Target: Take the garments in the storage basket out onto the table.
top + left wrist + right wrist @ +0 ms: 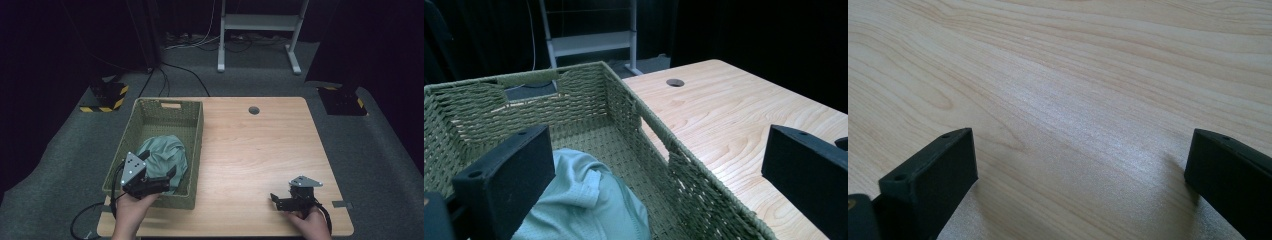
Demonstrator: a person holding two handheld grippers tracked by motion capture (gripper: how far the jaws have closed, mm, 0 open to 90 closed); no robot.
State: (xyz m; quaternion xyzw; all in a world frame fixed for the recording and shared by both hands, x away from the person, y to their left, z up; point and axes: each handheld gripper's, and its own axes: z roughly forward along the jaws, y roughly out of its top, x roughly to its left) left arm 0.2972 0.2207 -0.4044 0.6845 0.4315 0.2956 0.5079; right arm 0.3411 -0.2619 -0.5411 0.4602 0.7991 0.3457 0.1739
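While the wooden table [260,160] carries everything in play, its left part is taken up by a green woven basket [192,145], and inside the basket's near half lies a crumpled pale-green garment [167,152], bunched up and resting on the basket floor. Over the basket's near end hangs the left gripper [167,179], held in the person's left hand [131,207]; its jaws are spread wide with nothing between them, and in the left gripper view one black jaw sits over the cloth while the other is out beyond the basket's right wall [684,165], so the rim runs between them. That straddle is the main risk as I judge it: closing or lowering from this pose could pinch the woven wall rather than the garment, or snag the rim and drag the light basket across the table. A shallow bite on a loose fold could also let the cloth slip free on lifting. Farther right, well apart from the basket, the right gripper [280,201] rests low over bare wood near the table's front edge, jaws likewise released and holding nothing, too far off to steady the basket if it shifts.
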